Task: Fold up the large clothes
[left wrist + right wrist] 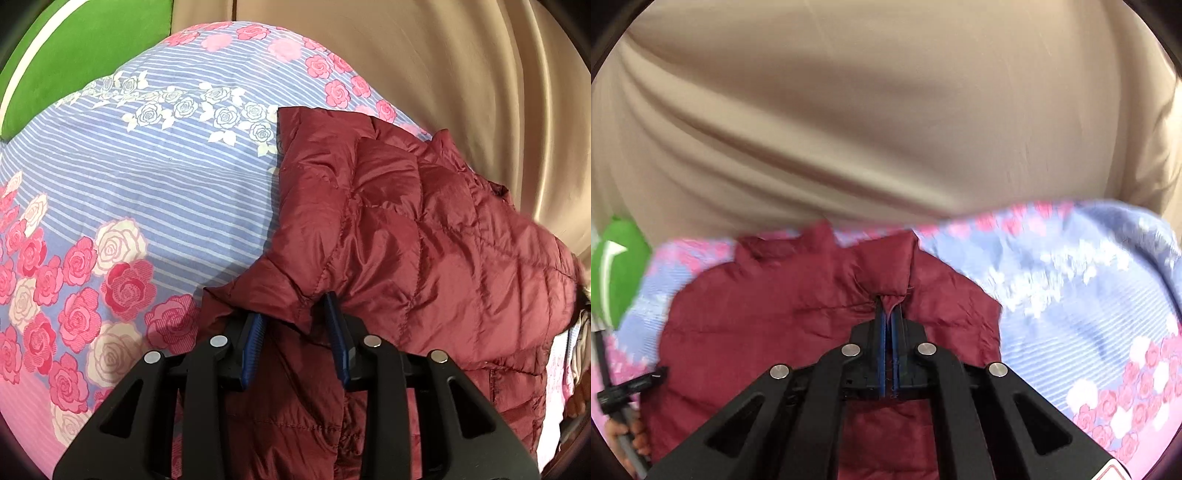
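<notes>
A dark red quilted puffer jacket (406, 236) lies on a bed covered by a blue striped sheet (155, 177) with pink and white roses. My left gripper (295, 314) has its blue pads apart around a bunched fold of the jacket's edge; fabric sits between them. In the right wrist view the jacket (768, 317) spreads below and to the left. My right gripper (889, 314) is shut on a pinch of the jacket's fabric, pulling it into a small peak. The view is motion-blurred.
A beige curtain (886, 110) hangs behind the bed. A green pillow (81, 55) with a white stripe lies at the far left. The left gripper's handle and the hand holding it (631, 391) show at the left edge of the right wrist view.
</notes>
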{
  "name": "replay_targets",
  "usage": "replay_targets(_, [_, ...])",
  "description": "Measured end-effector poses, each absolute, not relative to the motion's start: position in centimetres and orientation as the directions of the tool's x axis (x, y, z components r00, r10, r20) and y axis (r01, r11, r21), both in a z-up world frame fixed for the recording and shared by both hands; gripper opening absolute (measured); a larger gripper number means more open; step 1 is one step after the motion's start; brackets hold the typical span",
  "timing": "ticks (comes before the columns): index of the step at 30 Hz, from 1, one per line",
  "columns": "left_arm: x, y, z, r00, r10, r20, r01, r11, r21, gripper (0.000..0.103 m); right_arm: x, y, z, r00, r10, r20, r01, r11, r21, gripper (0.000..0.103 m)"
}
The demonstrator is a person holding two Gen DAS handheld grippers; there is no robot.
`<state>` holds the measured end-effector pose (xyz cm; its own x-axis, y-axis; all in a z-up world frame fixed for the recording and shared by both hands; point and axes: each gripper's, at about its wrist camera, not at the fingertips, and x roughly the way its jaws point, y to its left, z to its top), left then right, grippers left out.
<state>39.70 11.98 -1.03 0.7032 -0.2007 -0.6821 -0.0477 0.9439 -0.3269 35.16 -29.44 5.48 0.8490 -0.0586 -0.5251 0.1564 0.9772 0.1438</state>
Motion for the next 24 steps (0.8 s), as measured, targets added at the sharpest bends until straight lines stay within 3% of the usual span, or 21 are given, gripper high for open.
replay_targets(2, [39.8,11.8,-1.0,0.702,-0.198,-0.684,-0.046,0.946,-0.321,0.034,38.6,-30.2,0.8,0.738,-0.062,-0.672,0.188,0.975,0.117,0.002])
replay_targets(3, [39.9,11.8,-1.0,0.702,-0.2,-0.684,-0.043,0.946,-0.321,0.034,39.3,-30.4,-0.9,0.719,-0.053,-0.693,0.188,0.975,0.12,0.001])
replay_targets(6, [40.1,11.8,-1.0,0.702,-0.202,-0.683,-0.041,0.946,-0.322,0.033,38.5,-29.4,0.0,0.737,-0.107,-0.667,0.2,0.978,0.064,0.004])
replay_targets(10, [40.1,12.0,-1.0,0.702,-0.204,-0.682,-0.039,0.945,-0.323,0.033,35.3,-29.3,3.7,0.804,-0.105,-0.585,0.219,0.967,0.128,0.012])
replay_targets(13, [39.8,12.1,-1.0,0.702,-0.198,-0.685,-0.038,0.949,-0.313,0.034,33.0,-28.3,5.2,0.837,-0.026,-0.547,0.143,0.974,0.173,0.012])
replay_targets(17, [39.9,12.0,-1.0,0.701,-0.197,-0.685,-0.037,0.949,-0.312,0.034,33.3,-25.4,3.6,0.781,0.115,-0.614,-0.005,0.984,0.177,0.012])
replay_targets(20, [40.0,11.9,-1.0,0.702,-0.202,-0.683,-0.036,0.948,-0.317,0.034,35.6,-24.8,0.2,0.723,0.041,-0.69,0.014,0.997,0.073,0.002])
replay_targets(24, [39.9,12.1,-1.2,0.703,-0.21,-0.68,-0.034,0.945,-0.326,0.035,35.3,-29.9,0.2,0.728,0.032,-0.685,0.105,0.982,0.158,0.0])
